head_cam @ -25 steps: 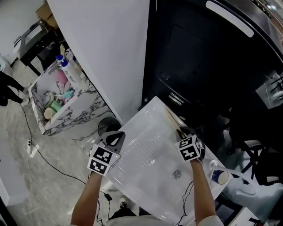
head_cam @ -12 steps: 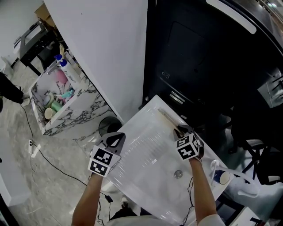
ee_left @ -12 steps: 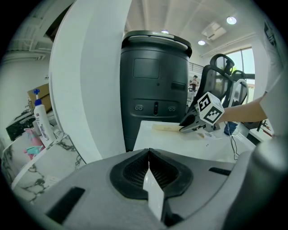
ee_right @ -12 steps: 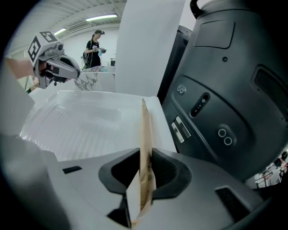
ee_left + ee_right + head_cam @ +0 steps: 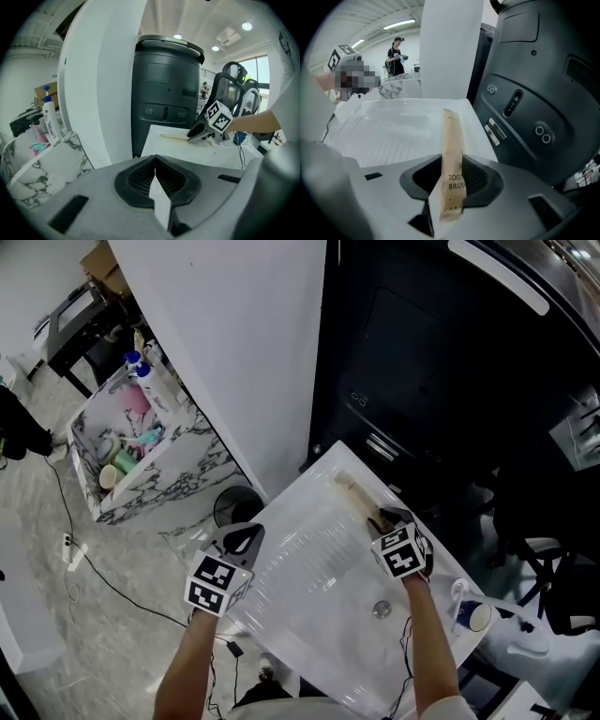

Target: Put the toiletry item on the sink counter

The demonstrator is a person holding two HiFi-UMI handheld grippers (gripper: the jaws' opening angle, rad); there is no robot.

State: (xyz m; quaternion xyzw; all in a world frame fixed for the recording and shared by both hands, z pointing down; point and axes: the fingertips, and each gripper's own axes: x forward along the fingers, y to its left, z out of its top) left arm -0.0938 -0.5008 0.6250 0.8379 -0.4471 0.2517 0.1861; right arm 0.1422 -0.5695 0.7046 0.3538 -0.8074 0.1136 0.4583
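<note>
The paper-wrapped toothbrush (image 5: 452, 154) lay along the back rim of the worktop (image 5: 480, 133), between the jaws of the right tongs (image 5: 453, 180). These had just been spreading, apparently to release it there. The left tongs (image 5: 154, 176) hung pressed together, idle, off the sink's near edge.

From the head view, the white sink counter (image 5: 300, 568) fills the lower centre, its shallow basin open for me to pass over. A paper toothbrush packet (image 5: 354, 495) lies along its upper right rim. Just beyond that rim a tall dark machine (image 5: 450, 381) blocks my way. A white wall panel (image 5: 234, 352) closes the upper centre. A marble-patterned bin (image 5: 164, 488) stands at far left, and a cup (image 5: 472, 617) crowds the lower right corner.
</note>
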